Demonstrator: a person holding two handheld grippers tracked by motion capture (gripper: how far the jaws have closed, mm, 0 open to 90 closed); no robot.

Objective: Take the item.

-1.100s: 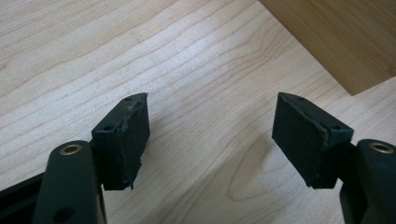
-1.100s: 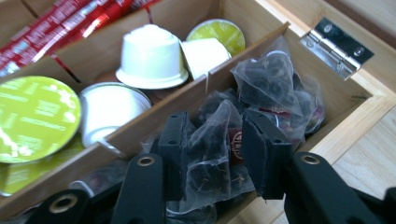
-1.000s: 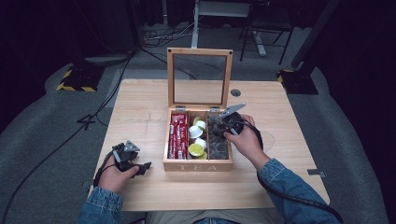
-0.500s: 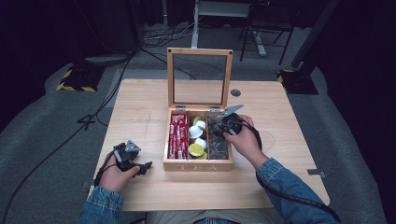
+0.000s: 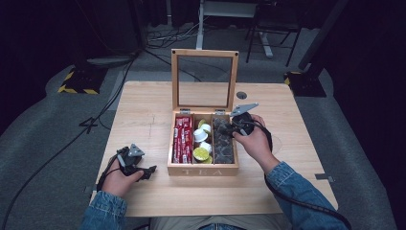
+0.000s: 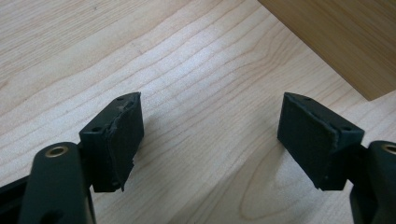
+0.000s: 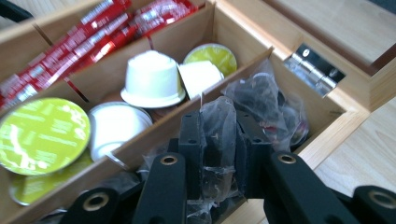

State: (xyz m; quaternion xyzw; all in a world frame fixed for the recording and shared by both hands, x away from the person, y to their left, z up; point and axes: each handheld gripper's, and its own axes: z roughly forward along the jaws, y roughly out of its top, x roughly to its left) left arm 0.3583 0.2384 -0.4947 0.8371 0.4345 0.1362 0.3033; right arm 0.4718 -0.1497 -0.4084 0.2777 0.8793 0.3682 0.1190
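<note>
An open wooden tea box (image 5: 203,170) stands mid-table with its glass lid (image 5: 205,52) upright. My right gripper (image 5: 229,130) reaches into the right compartment. In the right gripper view, the right gripper (image 7: 218,119) is shut on a clear-wrapped dark tea packet (image 7: 217,144) atop several similar packets (image 7: 264,100). My left gripper (image 5: 149,171) rests low over the bare table beside the box's front-left corner (image 6: 345,42). Its jaws have just been opening, and in the left gripper view the left gripper (image 6: 210,105) stands open with nothing between the pads.
Red stick sachets (image 5: 182,139) fill the box's left compartment. White and green capsules (image 5: 201,143) lie in the middle one, seen close as a white capsule (image 7: 152,79) and a green lid (image 7: 42,135). Cables trail off the table's near side.
</note>
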